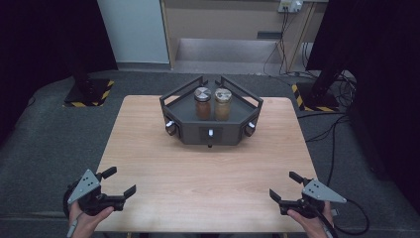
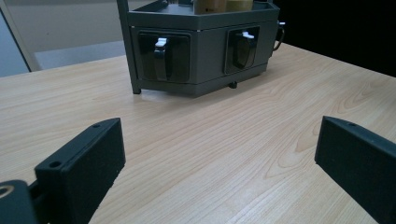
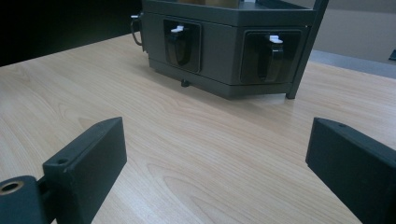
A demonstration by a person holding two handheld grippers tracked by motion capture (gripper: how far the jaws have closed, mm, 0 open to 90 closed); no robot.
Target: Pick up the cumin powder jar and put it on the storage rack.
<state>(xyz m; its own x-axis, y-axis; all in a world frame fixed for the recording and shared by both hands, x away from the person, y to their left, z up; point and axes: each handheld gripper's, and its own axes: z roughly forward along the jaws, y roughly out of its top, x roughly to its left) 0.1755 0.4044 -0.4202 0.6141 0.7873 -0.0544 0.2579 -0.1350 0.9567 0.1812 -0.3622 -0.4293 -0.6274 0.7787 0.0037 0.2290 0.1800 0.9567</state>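
At twelve o'clock on the tabletop stands the grey rack with two jars; jar contents are unclear. Left tongs at seven and right tongs at five gape wide, empty.

A light wood-grain tabletop carries 1 thing directly: a dark grey angular rack standing toward its far edge, midway across. 3 front faces of the rack each bear a latch with a white tip. The tabletop stands on grey carpet.
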